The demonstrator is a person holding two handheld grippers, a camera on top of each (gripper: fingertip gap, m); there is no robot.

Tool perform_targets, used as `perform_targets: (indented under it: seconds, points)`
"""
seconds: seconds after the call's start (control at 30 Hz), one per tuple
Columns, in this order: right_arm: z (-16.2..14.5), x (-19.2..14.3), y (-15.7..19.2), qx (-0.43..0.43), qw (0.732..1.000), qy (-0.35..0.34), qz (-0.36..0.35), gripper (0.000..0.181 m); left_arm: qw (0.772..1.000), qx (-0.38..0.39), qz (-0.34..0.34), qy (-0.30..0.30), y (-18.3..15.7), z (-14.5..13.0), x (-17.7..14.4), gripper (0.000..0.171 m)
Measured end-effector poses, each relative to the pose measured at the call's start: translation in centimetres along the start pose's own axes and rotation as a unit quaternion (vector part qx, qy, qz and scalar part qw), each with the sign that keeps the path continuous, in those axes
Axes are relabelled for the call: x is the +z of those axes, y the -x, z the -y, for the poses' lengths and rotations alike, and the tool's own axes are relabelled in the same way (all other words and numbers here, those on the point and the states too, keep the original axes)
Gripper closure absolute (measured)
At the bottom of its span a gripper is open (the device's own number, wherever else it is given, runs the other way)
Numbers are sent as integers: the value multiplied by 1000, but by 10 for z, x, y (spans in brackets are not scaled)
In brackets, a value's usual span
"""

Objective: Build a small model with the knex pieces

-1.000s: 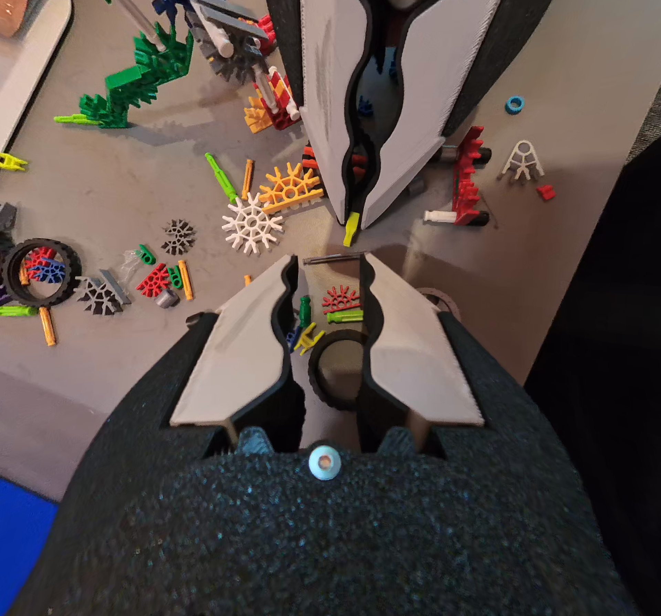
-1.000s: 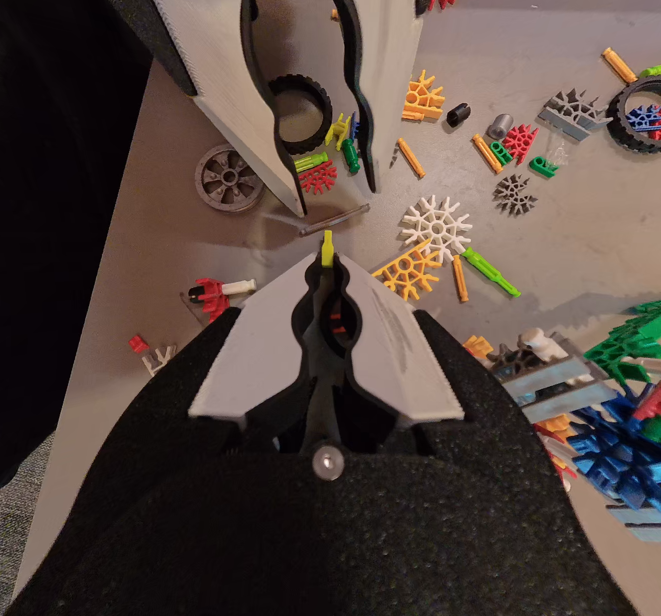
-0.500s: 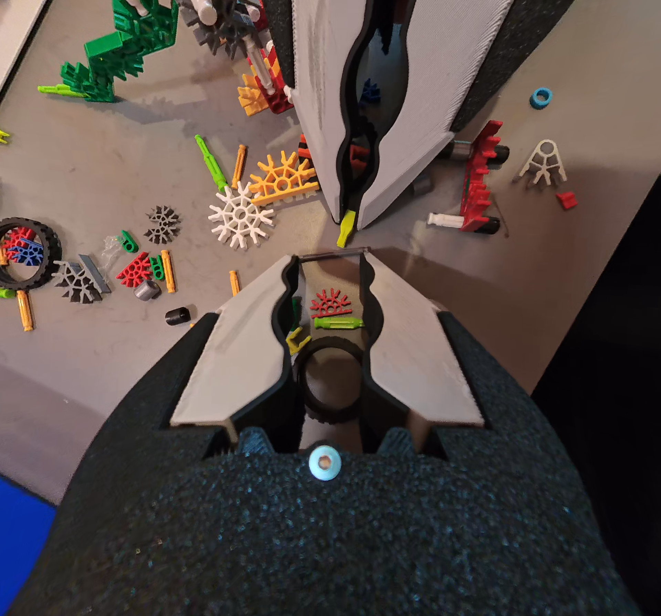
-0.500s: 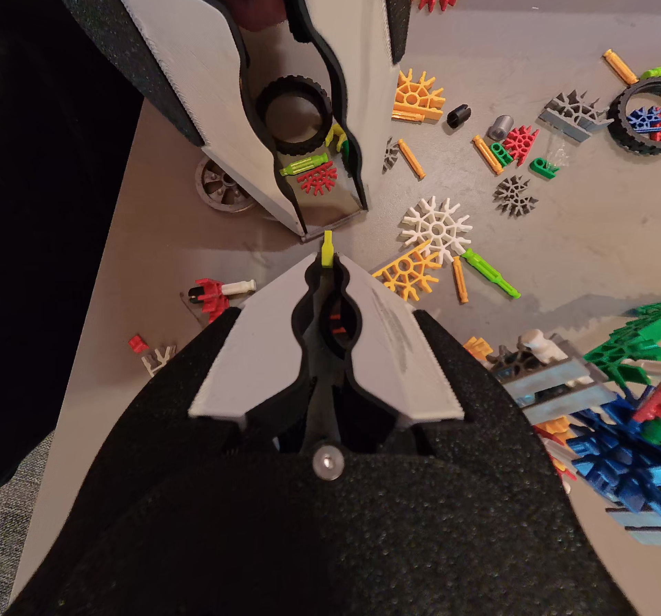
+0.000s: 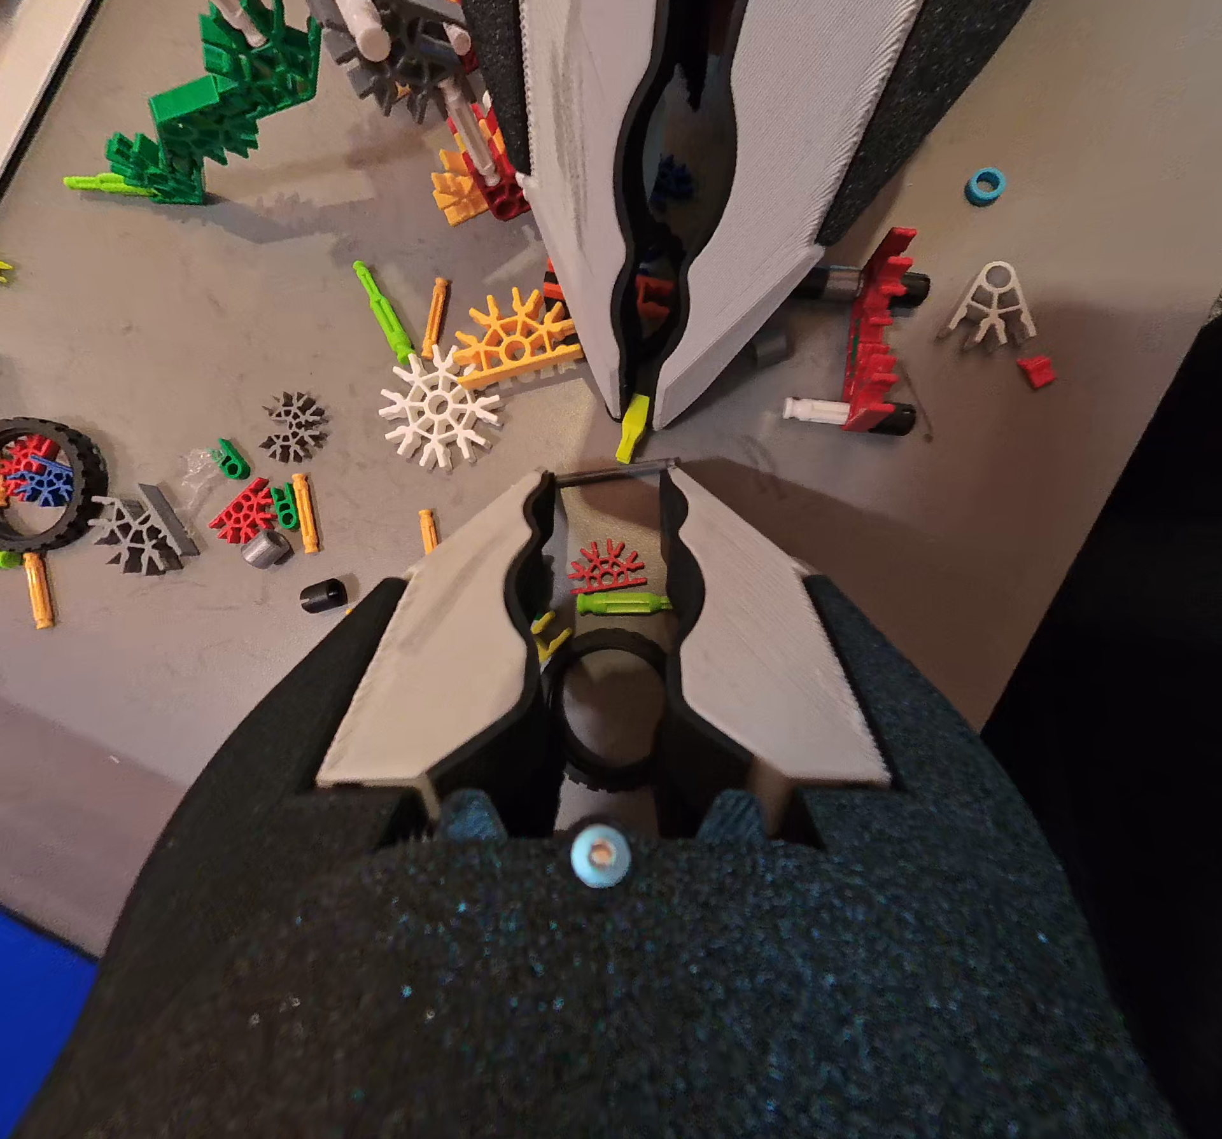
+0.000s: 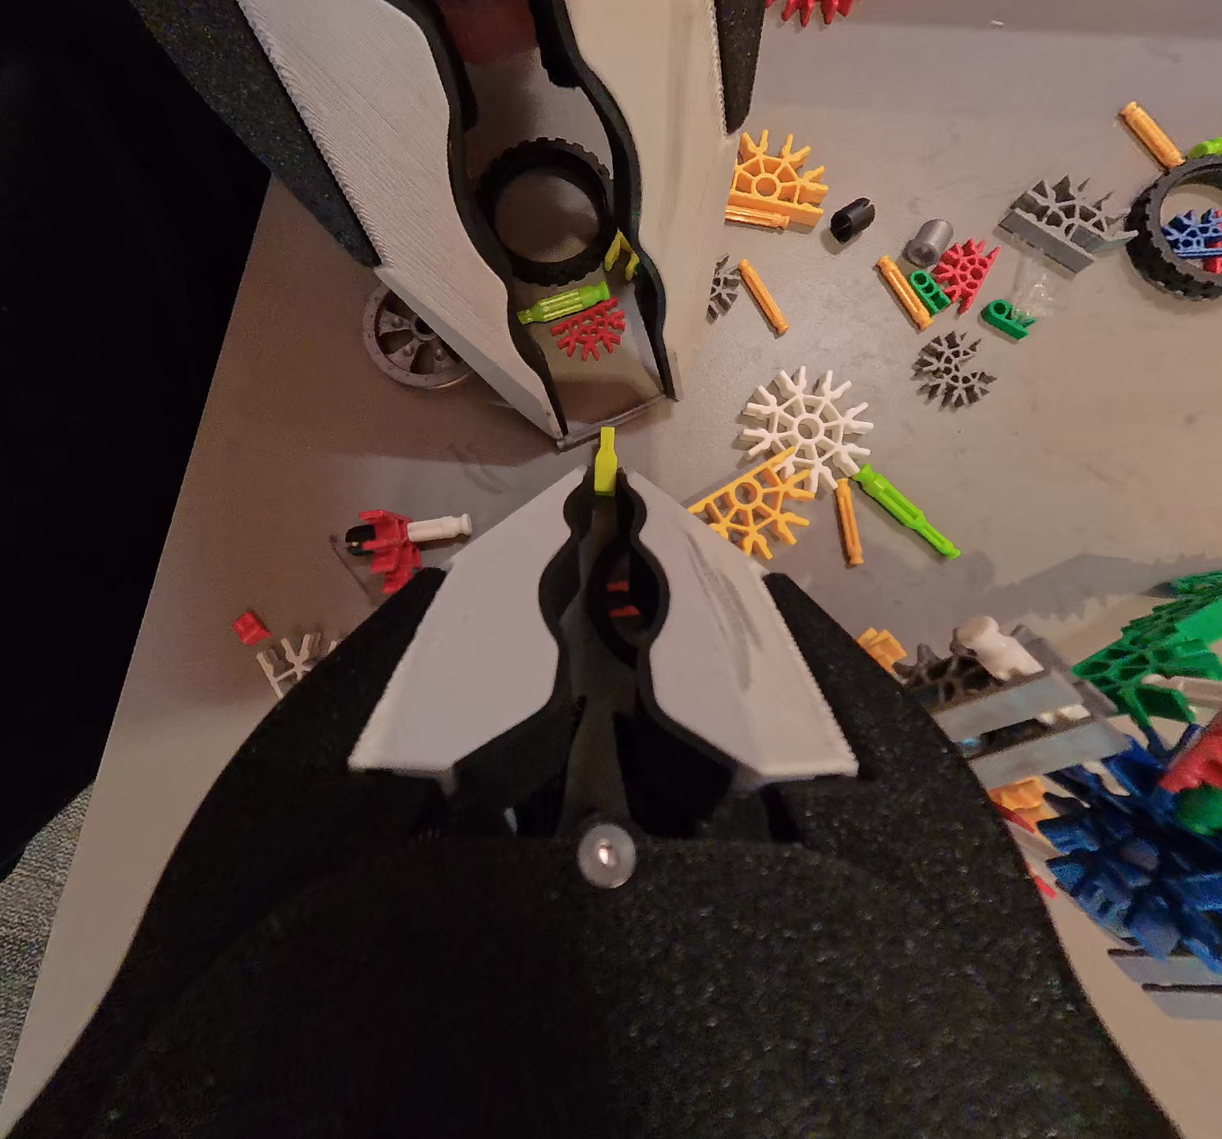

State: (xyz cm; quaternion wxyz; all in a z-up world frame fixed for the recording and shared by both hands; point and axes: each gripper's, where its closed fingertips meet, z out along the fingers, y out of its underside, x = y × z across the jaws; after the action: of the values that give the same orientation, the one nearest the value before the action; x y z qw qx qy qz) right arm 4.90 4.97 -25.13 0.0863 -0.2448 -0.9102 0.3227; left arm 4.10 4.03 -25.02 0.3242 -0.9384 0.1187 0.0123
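My right gripper [image 6: 605,479] is shut on a short yellow-green rod [image 6: 605,459] that sticks out past its tips. It also shows in the left wrist view [image 5: 635,403], pointing down at the grey table. My left gripper [image 5: 605,479] is open, tips low on the table. A thin grey rod [image 5: 615,471] lies across between its tips, just below the yellow-green rod's end. Between its fingers lie a red connector [image 5: 607,568], a lime rod [image 5: 621,603] and a black tyre [image 5: 608,704]. The two grippers face each other, tips almost meeting.
A white snowflake connector [image 5: 440,410], an orange half connector [image 5: 519,340] and several loose rods lie left of the tips. A red-and-white piece [image 5: 873,340] lies right. A green and grey built model [image 5: 218,89] stands far left. A grey wheel hub [image 6: 413,340] sits near the table edge. Left tips and right tips are each some 6 cm from the red-and-white piece [image 5: 873,340].
My left gripper moved forward until the thin grey rod sits between its tips, close under the yellow-green rod. The right gripper stayed shut on that rod, nearly still.
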Motion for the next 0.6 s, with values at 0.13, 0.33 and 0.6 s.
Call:
perform_targets:
  seconds: [0.13,0.33,0.6]
  points:
    - [0,0,0,-9,1000,3,3,176,1000,3,-3,-6,-1,0,0,143]
    - [1,1,1,-20,1000,0,8,176,999,5,-30,-22,-10,5,4,164]
    - [0,0,0,-21,1000,0,12,176,1000,3,-1,-26,7,5,-6,149]
